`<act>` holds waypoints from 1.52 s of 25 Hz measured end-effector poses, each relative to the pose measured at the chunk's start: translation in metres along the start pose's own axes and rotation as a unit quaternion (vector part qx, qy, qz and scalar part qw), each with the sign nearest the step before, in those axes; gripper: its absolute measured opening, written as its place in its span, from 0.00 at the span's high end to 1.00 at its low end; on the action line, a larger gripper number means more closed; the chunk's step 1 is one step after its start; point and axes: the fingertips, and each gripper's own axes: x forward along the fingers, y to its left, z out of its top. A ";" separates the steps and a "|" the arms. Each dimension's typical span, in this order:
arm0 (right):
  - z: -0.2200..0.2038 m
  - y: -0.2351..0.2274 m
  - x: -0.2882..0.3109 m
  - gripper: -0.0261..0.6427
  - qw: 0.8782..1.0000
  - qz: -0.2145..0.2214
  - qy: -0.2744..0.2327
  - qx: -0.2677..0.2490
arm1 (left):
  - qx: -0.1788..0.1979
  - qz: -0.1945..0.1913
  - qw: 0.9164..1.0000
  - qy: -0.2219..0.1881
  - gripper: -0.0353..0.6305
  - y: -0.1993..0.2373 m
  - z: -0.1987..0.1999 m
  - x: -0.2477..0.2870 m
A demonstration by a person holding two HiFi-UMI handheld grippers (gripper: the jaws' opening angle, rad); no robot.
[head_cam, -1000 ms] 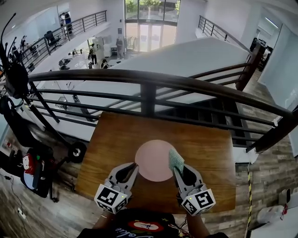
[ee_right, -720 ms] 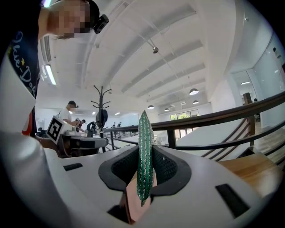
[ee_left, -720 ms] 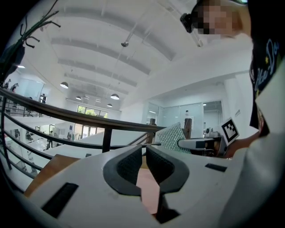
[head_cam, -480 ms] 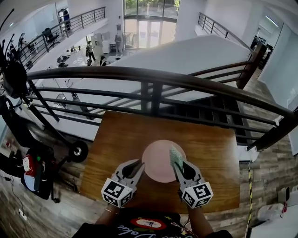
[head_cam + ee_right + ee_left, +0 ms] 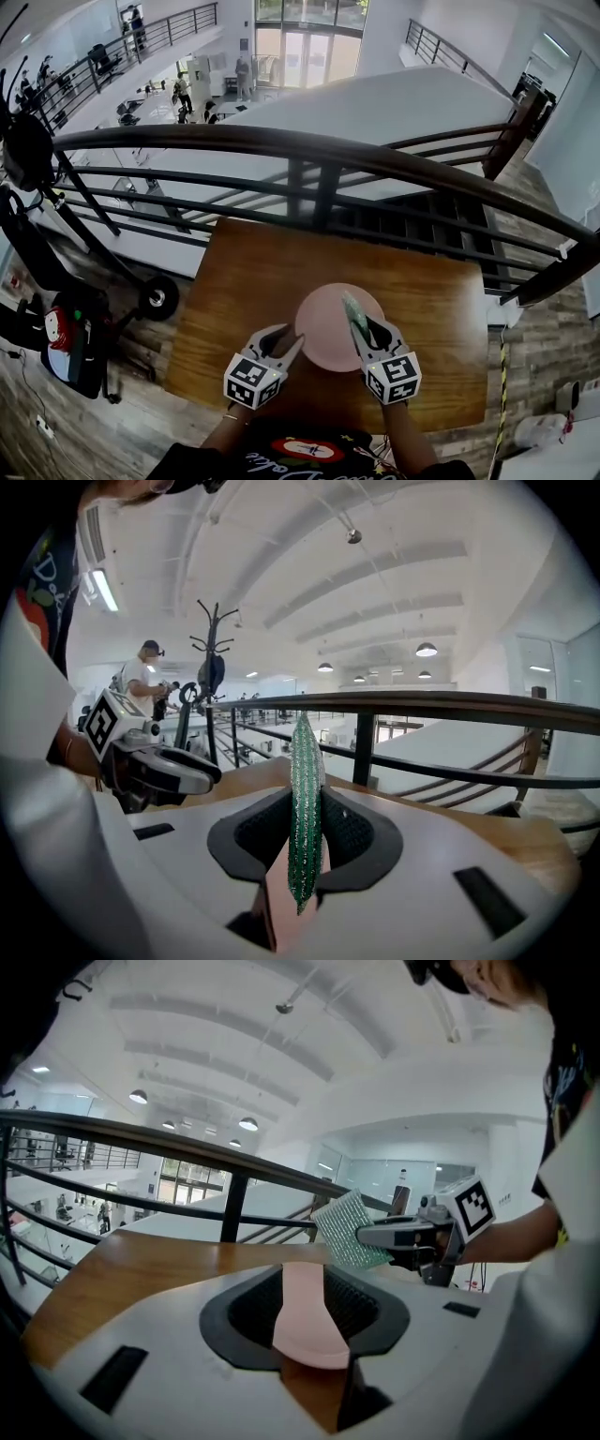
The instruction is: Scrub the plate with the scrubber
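A round pink plate (image 5: 330, 328) lies flat on the wooden table (image 5: 253, 272). My left gripper (image 5: 292, 339) sits low at the plate's near-left edge. Its jaws have just been opening, and in the left gripper view the plate rim (image 5: 305, 1321) lies between them with a gap on each side. My right gripper (image 5: 358, 330) is shut on a green mesh scrubber (image 5: 353, 314), held on edge over the plate's right part. The scrubber (image 5: 305, 808) stands upright between the pads, with the plate (image 5: 281, 892) below it. It also shows as the scrubber (image 5: 347, 1232) in the left gripper view.
A dark metal railing (image 5: 319, 155) runs along the table's far edge, with an open drop to a lower floor behind it. A black stand and a bag (image 5: 61, 337) are on the floor to the left. Bare tabletop lies beyond the plate.
Both grippers came down and closer to the plate. The left jaws, shut before, now stand apart around the plate's rim. The scrubber moved in over the plate's right side.
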 end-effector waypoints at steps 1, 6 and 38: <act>-0.003 -0.001 0.005 0.86 1.000 0.000 0.007 -0.002 | -0.003 0.000 1.000 0.006 0.77 0.002 -0.005 0.003; -0.018 -0.005 0.028 0.86 0.998 0.012 0.045 -0.031 | -0.010 0.003 1.000 0.029 0.77 0.009 -0.023 0.019; -0.093 0.003 0.116 0.86 0.926 0.059 0.234 -0.291 | -0.016 0.005 0.991 0.131 0.83 0.040 -0.082 0.066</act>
